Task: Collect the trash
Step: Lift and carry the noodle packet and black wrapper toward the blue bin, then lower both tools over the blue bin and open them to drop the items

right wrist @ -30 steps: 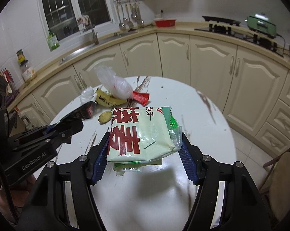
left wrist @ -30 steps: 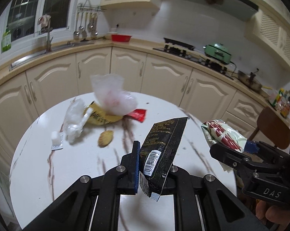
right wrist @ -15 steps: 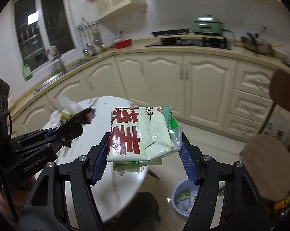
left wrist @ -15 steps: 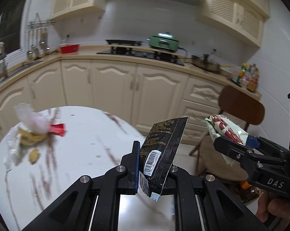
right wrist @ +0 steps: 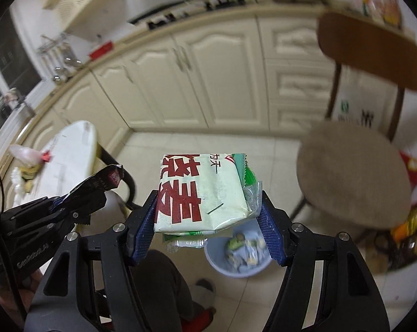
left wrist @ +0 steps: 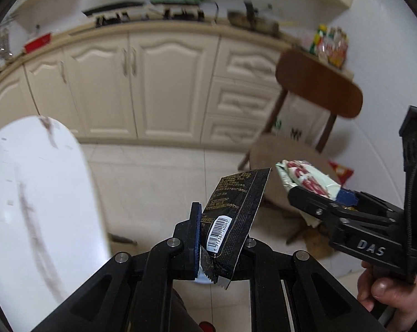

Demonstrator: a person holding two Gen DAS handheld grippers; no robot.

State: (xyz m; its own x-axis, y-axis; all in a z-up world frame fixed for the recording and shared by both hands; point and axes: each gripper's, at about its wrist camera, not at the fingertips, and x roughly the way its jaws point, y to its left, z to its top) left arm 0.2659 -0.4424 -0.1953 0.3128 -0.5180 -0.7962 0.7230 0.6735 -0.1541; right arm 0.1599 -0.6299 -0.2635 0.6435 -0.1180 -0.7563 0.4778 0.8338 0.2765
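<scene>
Standing between chair (right wrist: 355,177) and table (right wrist: 70,149): bin (right wrist: 237,257).

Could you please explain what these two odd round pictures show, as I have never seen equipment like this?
No robot here: a person holds two hand-held tools with jaws, each with a wide-angle camera looking along them. The left gripper is shut on a black wrapper. The right gripper clamps a pale green packet above a blue bin on the kitchen floor. More litter lies on the white table behind.
</scene>
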